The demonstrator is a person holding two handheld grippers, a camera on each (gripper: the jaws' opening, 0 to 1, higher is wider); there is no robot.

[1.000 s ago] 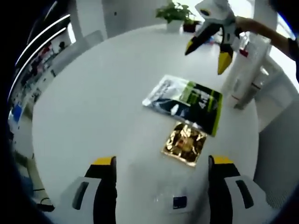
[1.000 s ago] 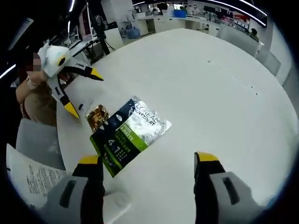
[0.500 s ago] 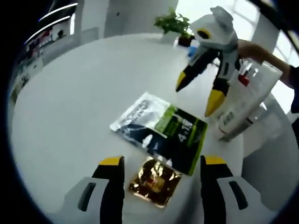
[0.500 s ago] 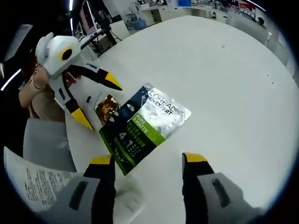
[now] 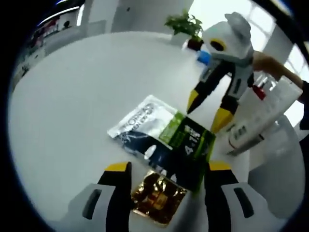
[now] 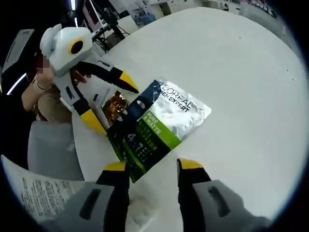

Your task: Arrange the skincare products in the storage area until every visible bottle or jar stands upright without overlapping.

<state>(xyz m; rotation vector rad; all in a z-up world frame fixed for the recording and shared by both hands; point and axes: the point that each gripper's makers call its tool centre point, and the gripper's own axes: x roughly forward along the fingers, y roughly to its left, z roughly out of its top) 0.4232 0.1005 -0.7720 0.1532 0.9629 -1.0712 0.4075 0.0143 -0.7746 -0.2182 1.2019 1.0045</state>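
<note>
Both tongs have closed in on the two packets since a second ago.

From the left gripper view, the left tongs [image 5: 165,169] stand apart and empty, straddling the small gold sachet [image 5: 158,197], which lies flat on the white counter [image 5: 72,106] between the jaw tips. Just beyond it, touching or slightly overlapping, lies the bigger silver-and-green pouch [image 5: 164,139], its long axis running away toward the upper left. The right tongs [image 5: 208,108] hang over the pouch's far green end, jaws apart. A potted plant [image 5: 184,25] sits at the counter's far edge.

From the right gripper view, the right tongs [image 6: 153,168] are apart, holding nothing, with the pouch's [image 6: 159,121] dark green end just ahead between the jaws. The sachet [image 6: 112,107] lies past it, under the left tongs [image 6: 112,105]. A printed sheet [image 6: 36,193] shows at lower left.

By my reckoning, each packet is nearest its own tongs: sachet to the left, pouch to the right.
</note>
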